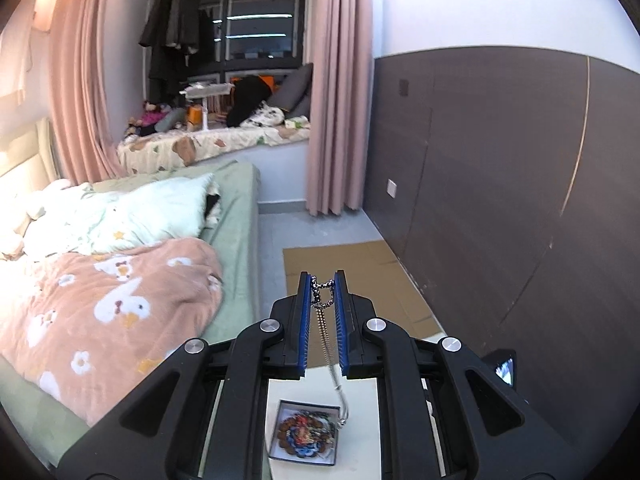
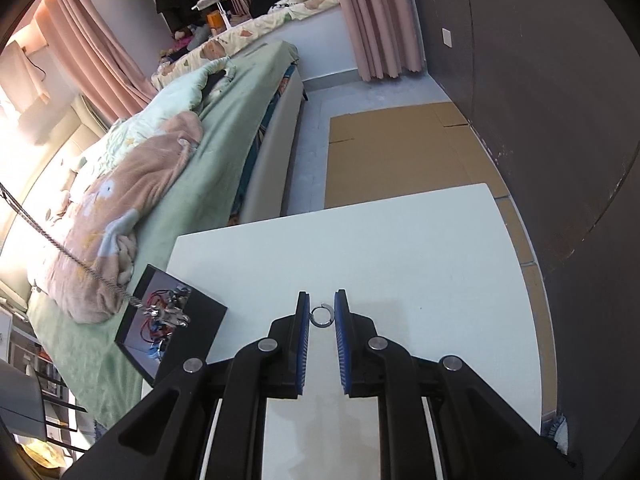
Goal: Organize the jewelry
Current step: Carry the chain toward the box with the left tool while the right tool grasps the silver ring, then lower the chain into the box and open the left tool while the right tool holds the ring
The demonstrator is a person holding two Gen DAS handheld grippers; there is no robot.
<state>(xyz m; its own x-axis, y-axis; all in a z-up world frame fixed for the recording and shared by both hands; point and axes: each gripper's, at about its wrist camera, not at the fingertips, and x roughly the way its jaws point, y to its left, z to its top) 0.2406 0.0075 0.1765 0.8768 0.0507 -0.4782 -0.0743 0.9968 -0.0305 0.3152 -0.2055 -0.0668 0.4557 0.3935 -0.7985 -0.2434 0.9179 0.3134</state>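
Observation:
My left gripper (image 1: 323, 280) is shut on a silver chain necklace (image 1: 325, 320). The chain hangs down from the pads to a black jewelry box (image 1: 306, 432) that holds beads and other pieces on the white table (image 1: 360, 408). In the right wrist view the chain (image 2: 60, 248) runs from the upper left down to the box (image 2: 208, 312), its pendant end in the box. My right gripper (image 2: 322, 300) is open, low over the table, with a small silver ring (image 2: 321, 315) lying between its pads.
A bed (image 2: 224, 128) with a pink blanket (image 1: 120, 300) lies left of the white table (image 2: 400, 264). Flat cardboard (image 2: 400, 152) lies on the floor beyond the table. A dark wall panel (image 1: 520, 160) runs along the right.

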